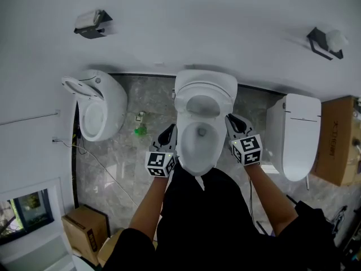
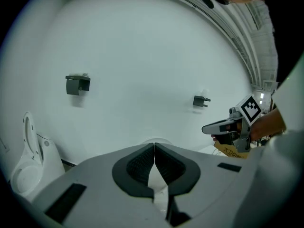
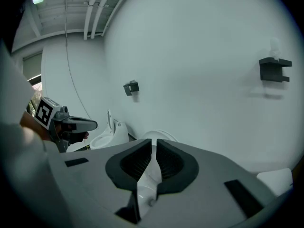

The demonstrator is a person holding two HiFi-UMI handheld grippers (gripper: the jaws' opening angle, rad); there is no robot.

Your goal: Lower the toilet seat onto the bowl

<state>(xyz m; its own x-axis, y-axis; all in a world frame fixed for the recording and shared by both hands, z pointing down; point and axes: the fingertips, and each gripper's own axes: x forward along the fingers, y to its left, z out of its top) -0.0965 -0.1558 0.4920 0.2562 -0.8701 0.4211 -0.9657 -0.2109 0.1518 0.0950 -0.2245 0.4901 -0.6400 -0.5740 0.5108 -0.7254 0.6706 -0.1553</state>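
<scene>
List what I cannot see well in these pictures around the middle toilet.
- Toilet seat: in the head view the steep angle makes it hard to tell the seat from the lid.
- Bowl: nearly all hidden behind the left gripper and the right gripper in their own views.
- Small green thing on the floor: too small to name in the head view.
- Cardboard box: cut off by the right edge of the head view.
</scene>
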